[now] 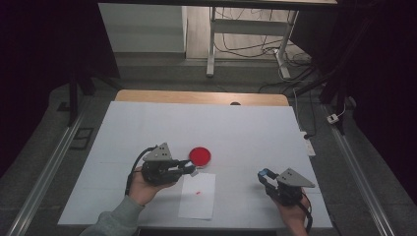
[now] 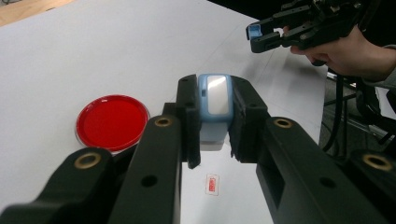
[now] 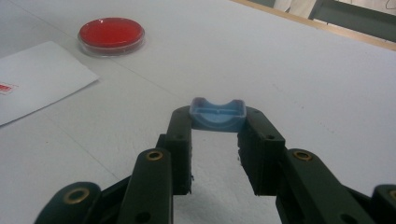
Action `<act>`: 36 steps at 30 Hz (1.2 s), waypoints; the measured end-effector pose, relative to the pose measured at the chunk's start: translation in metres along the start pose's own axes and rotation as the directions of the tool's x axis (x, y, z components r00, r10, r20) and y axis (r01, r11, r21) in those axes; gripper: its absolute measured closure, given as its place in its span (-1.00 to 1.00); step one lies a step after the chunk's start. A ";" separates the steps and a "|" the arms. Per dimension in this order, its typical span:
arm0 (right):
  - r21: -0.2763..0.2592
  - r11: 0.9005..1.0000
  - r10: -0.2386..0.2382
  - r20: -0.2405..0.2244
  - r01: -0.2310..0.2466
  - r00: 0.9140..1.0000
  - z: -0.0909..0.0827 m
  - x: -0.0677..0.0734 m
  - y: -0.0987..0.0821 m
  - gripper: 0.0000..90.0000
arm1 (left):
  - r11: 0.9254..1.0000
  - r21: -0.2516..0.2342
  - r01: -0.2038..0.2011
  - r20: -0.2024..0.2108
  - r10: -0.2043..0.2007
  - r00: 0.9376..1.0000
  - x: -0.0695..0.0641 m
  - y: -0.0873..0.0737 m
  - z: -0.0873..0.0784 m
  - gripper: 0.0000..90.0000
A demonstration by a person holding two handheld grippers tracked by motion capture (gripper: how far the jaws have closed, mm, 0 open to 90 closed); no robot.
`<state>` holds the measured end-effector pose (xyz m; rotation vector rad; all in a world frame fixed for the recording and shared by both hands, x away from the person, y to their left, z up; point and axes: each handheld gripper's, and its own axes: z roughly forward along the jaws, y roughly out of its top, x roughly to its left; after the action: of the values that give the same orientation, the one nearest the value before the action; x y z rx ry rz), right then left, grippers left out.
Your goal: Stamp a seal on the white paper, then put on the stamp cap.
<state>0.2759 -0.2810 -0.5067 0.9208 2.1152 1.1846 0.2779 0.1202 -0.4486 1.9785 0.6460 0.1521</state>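
My left gripper (image 2: 215, 88) is shut on a light blue stamp (image 2: 214, 109) with a white face, held just above the near edge of a white paper sheet (image 1: 197, 199). A small red stamped mark (image 2: 212, 184) sits on the sheet below the stamp. A round red ink dish (image 1: 200, 156) lies just beyond the left gripper (image 1: 192, 170). My right gripper (image 3: 218, 116) is shut on a small blue cap (image 3: 217, 114) with a curved cut-out. The right gripper (image 1: 264, 174) is held over the table's right front area.
A white cover (image 1: 236, 132) lies over the table, and a strip of bare wood (image 1: 196, 97) shows at the far edge. Beyond the table stand white desk legs with cables (image 1: 246, 46). Metal rails (image 1: 44, 167) run along both sides on the floor.
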 end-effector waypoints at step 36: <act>-0.037 0.999 -0.036 -0.040 0.034 0.999 0.010 0.018 0.013 0.45 | 1.000 -0.005 0.020 0.000 -0.020 1.000 0.003 0.002 0.006 0.68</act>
<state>0.2762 -0.2571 -0.5021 0.8469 2.1254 1.2295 0.2836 0.1165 -0.4506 1.9664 0.6651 0.1417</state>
